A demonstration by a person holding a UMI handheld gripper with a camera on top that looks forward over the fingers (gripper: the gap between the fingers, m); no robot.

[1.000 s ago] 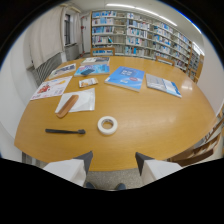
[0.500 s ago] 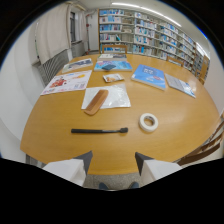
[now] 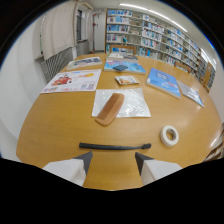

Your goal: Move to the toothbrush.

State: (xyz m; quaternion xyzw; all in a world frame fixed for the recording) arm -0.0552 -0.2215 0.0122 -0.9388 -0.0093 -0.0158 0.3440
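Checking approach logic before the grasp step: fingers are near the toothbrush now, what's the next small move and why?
Probably ease straight forward and down a little. The black toothbrush lies crosswise on the wooden table, just ahead of the open gripper, roughly centred on the gap. It is not yet between the fingers. The comb and tape roll sit clear of that path.

text: none legible | posters [image 3: 72, 80], booklets [image 3: 162, 80] on table [image 3: 50, 135]: print too small | shelves [image 3: 150, 35] upper right: spines unreadable

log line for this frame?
phase: approach | claw: open, empty | toothbrush: flat on table, just ahead of claw | comb, tape: beyond
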